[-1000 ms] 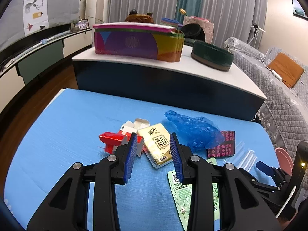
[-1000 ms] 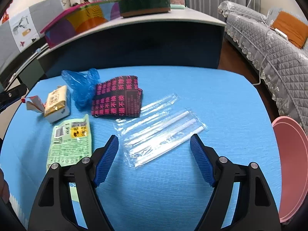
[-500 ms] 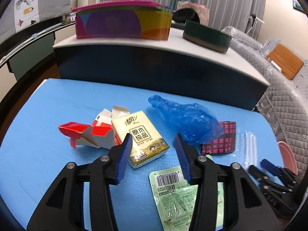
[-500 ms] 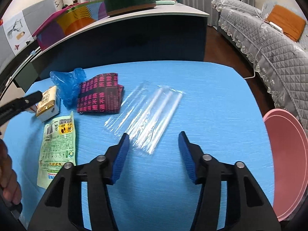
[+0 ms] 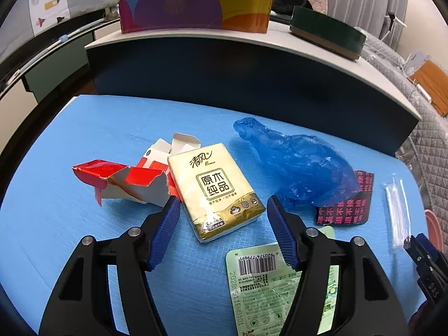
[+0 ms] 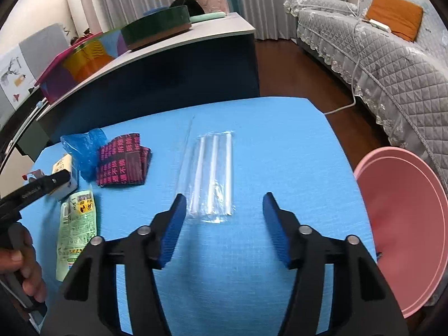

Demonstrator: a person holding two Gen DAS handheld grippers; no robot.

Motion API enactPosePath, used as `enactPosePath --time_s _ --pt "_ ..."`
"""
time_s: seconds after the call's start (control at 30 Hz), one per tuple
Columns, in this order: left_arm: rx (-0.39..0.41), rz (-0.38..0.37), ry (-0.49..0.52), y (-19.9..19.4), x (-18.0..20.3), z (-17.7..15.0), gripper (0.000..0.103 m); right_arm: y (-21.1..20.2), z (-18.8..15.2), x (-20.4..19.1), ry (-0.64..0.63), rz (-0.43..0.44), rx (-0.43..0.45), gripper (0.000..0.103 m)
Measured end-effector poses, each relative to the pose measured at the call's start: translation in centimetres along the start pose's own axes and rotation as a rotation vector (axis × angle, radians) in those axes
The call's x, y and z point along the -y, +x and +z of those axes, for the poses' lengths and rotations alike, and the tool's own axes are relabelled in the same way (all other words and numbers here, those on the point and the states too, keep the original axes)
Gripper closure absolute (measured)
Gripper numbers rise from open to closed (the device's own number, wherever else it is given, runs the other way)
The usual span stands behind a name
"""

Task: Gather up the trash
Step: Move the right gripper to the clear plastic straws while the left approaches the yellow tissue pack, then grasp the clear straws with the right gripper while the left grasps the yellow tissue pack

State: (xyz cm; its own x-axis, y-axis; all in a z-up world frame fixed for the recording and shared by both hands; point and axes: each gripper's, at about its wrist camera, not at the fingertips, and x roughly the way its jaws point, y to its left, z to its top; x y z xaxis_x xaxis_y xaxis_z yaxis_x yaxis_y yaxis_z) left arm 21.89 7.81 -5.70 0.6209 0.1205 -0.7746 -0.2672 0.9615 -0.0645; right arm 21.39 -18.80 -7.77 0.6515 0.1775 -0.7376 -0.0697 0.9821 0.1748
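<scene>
Trash lies on a blue table (image 5: 84,128). In the left wrist view my left gripper (image 5: 222,210) is open, its jaws on either side of the near end of a yellow tissue pack (image 5: 214,189). Beside it lie a torn red and white carton (image 5: 123,182), a blue plastic bag (image 5: 299,168), a dark pink-lettered wrapper (image 5: 347,207) and a green pouch (image 5: 268,282). In the right wrist view my right gripper (image 6: 224,204) is open just short of a clear straw packet (image 6: 212,173). The left gripper (image 6: 36,187) shows at the left edge.
A pink bin (image 6: 403,224) stands off the table's right side. A dark counter (image 5: 252,64) behind the table carries a colourful box (image 5: 196,8) and a green round tin (image 5: 327,30). A grey quilted sofa (image 6: 392,56) is at the right.
My left gripper has opened wider and come closer to the tissue pack. My right gripper narrowed, then opened wide again, and turned in line with the straw packet.
</scene>
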Motion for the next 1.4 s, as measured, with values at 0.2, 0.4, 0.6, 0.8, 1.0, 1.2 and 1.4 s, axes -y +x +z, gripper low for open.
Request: enactPosePath --time_s 0.2,0.4,0.6,0.8,1.0,1.2,1.4 --pt "0.0 0.002 -0.01 0.4 -0.2 0.3 0.04 0.9 0.1 -0.2 -0.008 -0.008 -0.028 0.042" --pt "-0.002 -0.001 -0.007 0.5 -0.1 0.2 0.04 0.9 0.1 -0.3 -0.034 -0.054 -0.025 0.055" --pt "-0.004 0.003 -0.014 0.6 0.0 0.4 0.039 0.8 0.1 0.3 -0.021 -0.067 -0.024 0.082" --pt "-0.02 0.01 -0.032 1.4 0.0 0.5 0.038 0.6 0.0 0.1 -0.035 -0.049 -0.028 0.095" --pt "-0.022 0.024 -0.015 1.4 0.3 0.5 0.043 0.0 0.1 0.1 -0.036 -0.037 -0.008 0.098" --pt "-0.002 0.024 -0.004 0.3 0.3 0.3 0.047 -1.4 0.2 0.2 -0.038 -0.028 0.021 0.098" --pt "0.043 -0.003 0.003 -2.3 0.4 0.1 0.048 -3.4 0.1 0.3 -0.04 -0.029 0.06 0.098"
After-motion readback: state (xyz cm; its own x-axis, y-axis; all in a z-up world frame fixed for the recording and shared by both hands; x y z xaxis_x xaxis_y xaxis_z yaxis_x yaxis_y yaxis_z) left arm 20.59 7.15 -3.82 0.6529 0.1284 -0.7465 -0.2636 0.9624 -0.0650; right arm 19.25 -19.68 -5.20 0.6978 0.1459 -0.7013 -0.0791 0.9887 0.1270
